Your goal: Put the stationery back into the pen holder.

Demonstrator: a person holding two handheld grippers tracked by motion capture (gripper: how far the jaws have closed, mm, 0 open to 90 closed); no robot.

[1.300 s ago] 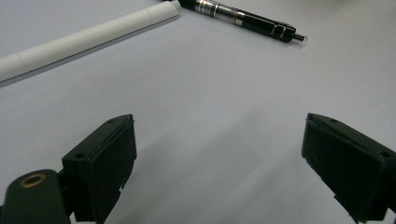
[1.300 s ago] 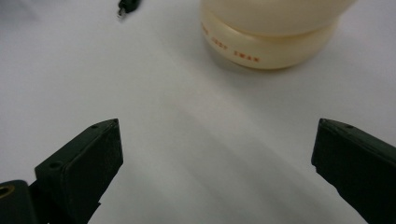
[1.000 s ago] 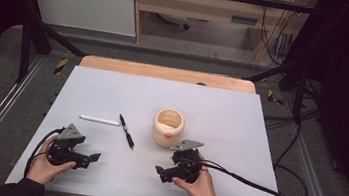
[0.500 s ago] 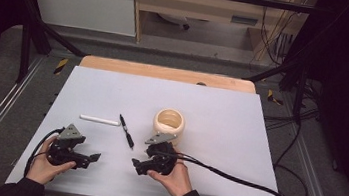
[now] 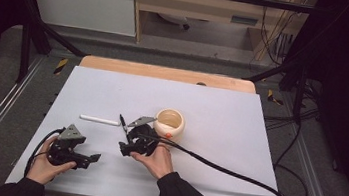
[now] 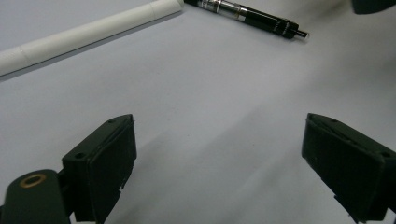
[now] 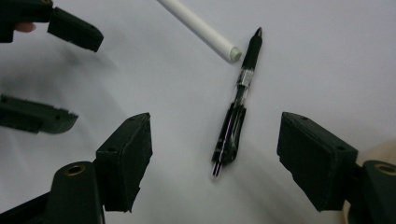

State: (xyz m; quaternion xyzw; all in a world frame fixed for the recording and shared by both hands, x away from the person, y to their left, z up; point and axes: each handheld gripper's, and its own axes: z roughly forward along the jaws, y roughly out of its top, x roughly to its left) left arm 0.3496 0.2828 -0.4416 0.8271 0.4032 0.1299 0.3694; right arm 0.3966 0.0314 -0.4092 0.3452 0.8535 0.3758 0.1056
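A black pen (image 5: 122, 121) lies on the white table top (image 5: 221, 114), its tip almost touching a white stick (image 5: 99, 119) to its left. In the right gripper view the pen (image 7: 236, 116) lies on the table ahead, in line with the gap of my right gripper (image 7: 217, 135), untouched. Those jaws have just been closing but stand open. In the high view my right gripper (image 5: 123, 148) sits just below the pen. My left gripper (image 5: 94, 157) rests open at the front left, with bare table between its jaws (image 6: 219, 149) and the stick (image 6: 88, 32) farther ahead.
A cream cup (image 5: 169, 122) with an orange mark stands just right of the right gripper. A thick cable (image 5: 233, 173) trails from it to the table's right front edge. A wooden board (image 5: 165, 72) edges the far side.
The right hand has carried its gripper leftwards from in front of the cup to just below the black pen. The left hand and gripper have stayed put.
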